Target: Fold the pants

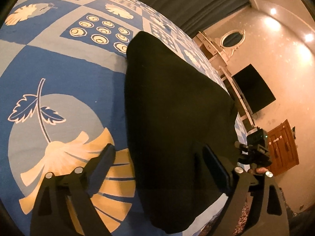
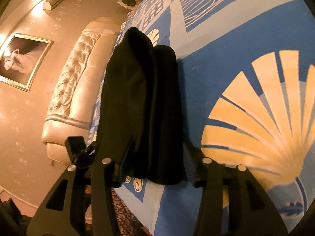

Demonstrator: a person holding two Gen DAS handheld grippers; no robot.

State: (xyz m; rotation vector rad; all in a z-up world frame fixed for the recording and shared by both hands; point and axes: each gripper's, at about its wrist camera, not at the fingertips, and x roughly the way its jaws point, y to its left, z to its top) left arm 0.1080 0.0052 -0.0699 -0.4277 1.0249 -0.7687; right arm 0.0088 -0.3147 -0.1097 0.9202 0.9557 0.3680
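The black pants [image 1: 173, 106] lie folded lengthwise on the blue patterned bedspread [image 1: 69, 74], near the bed's edge. My left gripper [image 1: 157, 157] is open, its fingers spread on either side of the near end of the pants. In the right wrist view the pants [image 2: 141, 102] run away from me as a long dark strip with layered edges. My right gripper [image 2: 155, 169] is open, its fingers standing either side of the near end of the pants. The right gripper's body [image 1: 256, 149] shows beyond the pants in the left wrist view.
The bedspread [image 2: 246, 78] covers the bed. A tufted cream headboard [image 2: 78, 82] stands at one end. A dark TV [image 1: 254, 90], a wooden cabinet [image 1: 283, 149] and a wall picture [image 2: 21, 59] are off the bed. Patterned carpet [image 2: 126, 216] lies below the bed's edge.
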